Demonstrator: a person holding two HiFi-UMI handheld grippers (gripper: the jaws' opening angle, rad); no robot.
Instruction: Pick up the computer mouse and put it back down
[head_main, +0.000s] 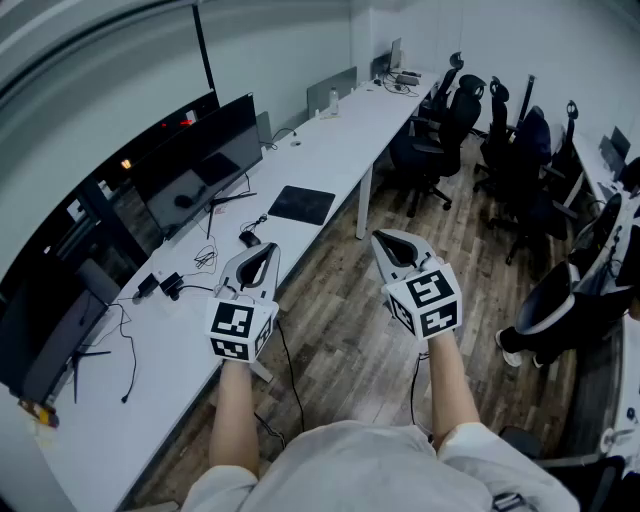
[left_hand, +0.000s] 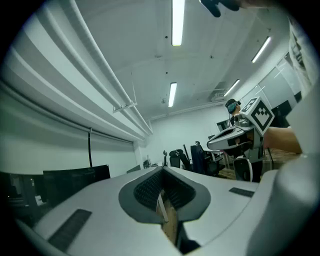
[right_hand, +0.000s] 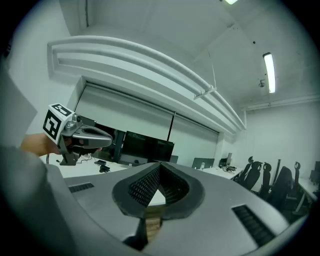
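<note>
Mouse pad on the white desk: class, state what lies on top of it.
Nothing visible lies on the mouse pad; the computer mouse sits beside it on the desk. Its underside is covered.

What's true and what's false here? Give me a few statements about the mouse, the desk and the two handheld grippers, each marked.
1. The left gripper holds the computer mouse. False: its fingers are together on nothing, and the mouse lies on the white desk.
2. The right gripper is over the wooden floor. True.
3. The mouse sits on the black mouse pad. False: it lies on bare desk beside the pad.
4. Both grippers are shut and empty. True.
</note>
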